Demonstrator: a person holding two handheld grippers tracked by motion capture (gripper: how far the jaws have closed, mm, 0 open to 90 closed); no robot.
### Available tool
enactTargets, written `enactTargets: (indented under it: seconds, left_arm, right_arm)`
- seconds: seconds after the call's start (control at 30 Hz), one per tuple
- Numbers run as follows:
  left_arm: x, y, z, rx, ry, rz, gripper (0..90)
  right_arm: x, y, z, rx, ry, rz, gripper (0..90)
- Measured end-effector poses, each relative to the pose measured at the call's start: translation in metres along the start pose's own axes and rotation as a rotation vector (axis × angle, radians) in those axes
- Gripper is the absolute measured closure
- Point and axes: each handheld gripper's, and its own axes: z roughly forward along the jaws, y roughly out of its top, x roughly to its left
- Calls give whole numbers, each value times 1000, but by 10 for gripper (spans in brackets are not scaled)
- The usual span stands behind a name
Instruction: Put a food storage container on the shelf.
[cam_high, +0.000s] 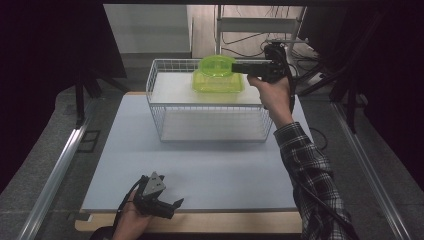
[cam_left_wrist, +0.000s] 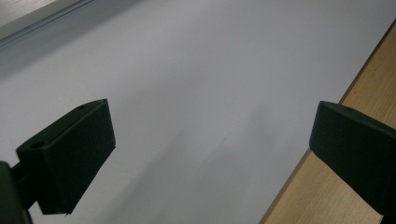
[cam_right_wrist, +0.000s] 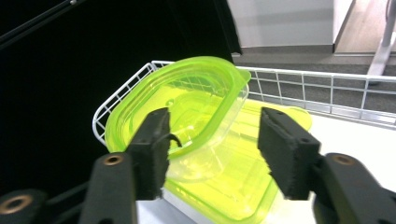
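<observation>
over basket (cam_high: 156, 107) far rim | right claw (cam_right_wrist: 212, 149) spread beside green container (cam_right_wrist: 187, 109)

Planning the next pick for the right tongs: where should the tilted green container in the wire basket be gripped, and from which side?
Grip the green container by its raised near rim, coming from the basket's right side, where the right tongs already straddle that wall. It leans on the flat green lid, lifting that edge.

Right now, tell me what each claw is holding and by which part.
The right claw stands open around the tilted green container above the green lid; whether a jaw touches its wall cannot be told. The left claw is open and holds nothing.
</observation>
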Motion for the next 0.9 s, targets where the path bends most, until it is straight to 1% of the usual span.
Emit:
enactTargets:
  seconds: [0.13, 0.17, 0.2, 0.27, 0.37, 0.43, 0.5, 0.53, 0.57, 0.6, 0.77, 0.8, 0.87, 0.9]
  left_arm:
    - [0, 0, 0, 4, 1, 3, 2]
    - [0, 0, 1, 5, 1, 4, 2]
    - [0, 0, 1, 7, 3, 6, 1]
    - [-1, 0, 1, 6, 5, 6, 2]
    - [-1, 0, 1, 8, 6, 7, 1]
    - [-1, 0, 1, 9, 6, 7, 1]
    - [-1, 0, 1, 10, 6, 8, 1]
    - [-1, 0, 1, 10, 8, 9, 1]
    - [-1, 0, 1, 10, 8, 9, 1]
    - [-1, 0, 1, 9, 9, 9, 1]
    - [0, 0, 1, 6, 10, 6, 1]
    - [0, 0, 1, 4, 10, 4, 1]
    - [0, 0, 1, 1, 8, 2, 1]
    - [0, 0, 0, 2, 7, 0, 2]
  right_arm:
    - [-2, -5, -5, -3, 10, -27, 355]
    - [-2, -5, -5, -3, 10, -27, 355]
    - [-3, -8, -7, -5, 23, -36, 333]
    - [-3, -10, -10, -3, 29, -42, 314]
    - [-2, -14, -12, 3, 27, -60, 282]
    - [-1, -18, -13, 7, 31, -82, 265]
    - [0, -19, -14, 10, 28, -88, 257]
    - [2, -23, -14, 15, 24, -110, 241]
    - [2, -23, -14, 15, 24, -110, 241]
    - [3, -27, -15, 18, 24, -124, 232]
    - [5, -35, -16, 25, 32, -129, 212]
    - [6, -40, -16, 28, 34, -142, 201]
    - [6, -42, -16, 30, 33, -145, 195]
    - [6, -45, -16, 33, 32, -156, 187]
